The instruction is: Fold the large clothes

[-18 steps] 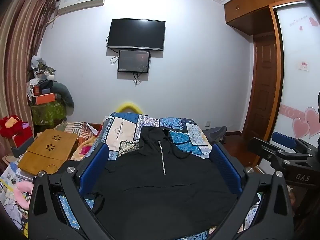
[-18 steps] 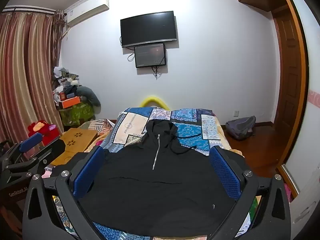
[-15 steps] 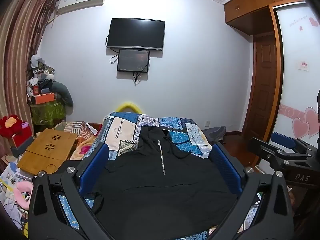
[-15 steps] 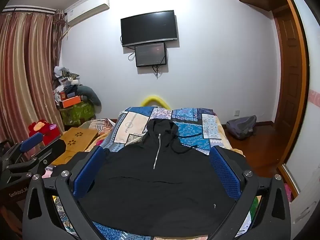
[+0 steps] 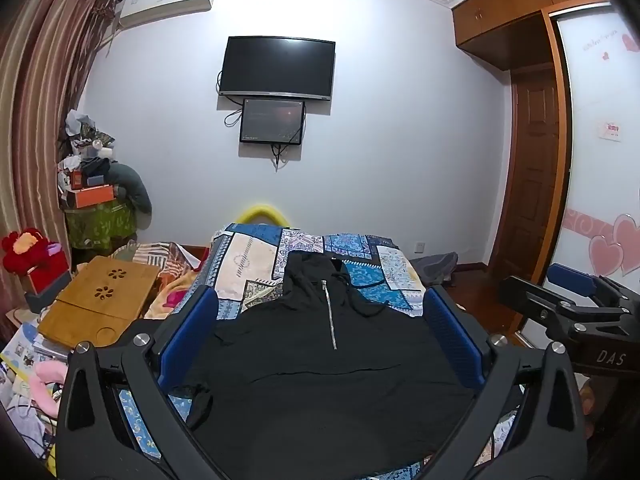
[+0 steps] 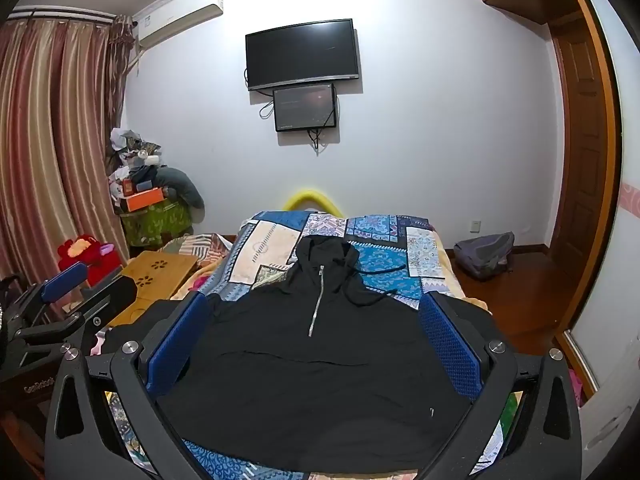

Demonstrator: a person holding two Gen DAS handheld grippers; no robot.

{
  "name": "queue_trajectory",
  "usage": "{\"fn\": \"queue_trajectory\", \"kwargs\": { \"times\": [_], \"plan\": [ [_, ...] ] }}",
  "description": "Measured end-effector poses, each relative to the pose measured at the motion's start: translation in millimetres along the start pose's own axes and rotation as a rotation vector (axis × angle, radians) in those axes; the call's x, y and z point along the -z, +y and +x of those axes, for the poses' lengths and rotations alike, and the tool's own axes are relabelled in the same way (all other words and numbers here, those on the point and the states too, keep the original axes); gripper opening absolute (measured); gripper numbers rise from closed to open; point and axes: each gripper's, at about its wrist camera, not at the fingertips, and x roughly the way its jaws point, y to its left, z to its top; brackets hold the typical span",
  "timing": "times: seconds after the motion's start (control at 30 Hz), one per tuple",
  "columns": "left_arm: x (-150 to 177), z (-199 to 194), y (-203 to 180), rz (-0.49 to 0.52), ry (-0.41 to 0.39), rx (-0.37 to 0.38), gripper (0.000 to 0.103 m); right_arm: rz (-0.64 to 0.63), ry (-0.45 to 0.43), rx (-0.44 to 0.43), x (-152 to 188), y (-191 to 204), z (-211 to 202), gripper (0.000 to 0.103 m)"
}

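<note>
A black hooded top (image 5: 320, 376) (image 6: 316, 372) with a silver half zip lies spread flat on the patchwork bed cover (image 5: 256, 256) (image 6: 384, 256), hood toward the far wall. My left gripper (image 5: 320, 304) hangs above its near part, jaws wide open, nothing between the blue pads (image 5: 188, 336). My right gripper (image 6: 316, 308) is also open and empty over the garment; it shows at the right edge of the left wrist view (image 5: 576, 304). The left gripper appears at the left edge of the right wrist view (image 6: 68, 292).
A bamboo lap tray (image 5: 100, 304) and pink soft things lie left of the bed. A cluttered green-draped stand (image 6: 156, 216) is in the far left corner. A grey bag (image 6: 484, 256) sits on the wooden floor at right, near the door (image 6: 584, 152).
</note>
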Motion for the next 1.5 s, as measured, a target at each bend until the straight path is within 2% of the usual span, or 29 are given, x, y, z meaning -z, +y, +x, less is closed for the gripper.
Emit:
{"fn": "queue_trajectory", "kwargs": {
  "times": [1.5],
  "plan": [
    [5.9, 8.8, 2.5, -0.014, 0.010, -0.003, 0.103, -0.007, 0.018, -0.002, 2.5, -0.6, 5.9, 0.103]
  ]
}}
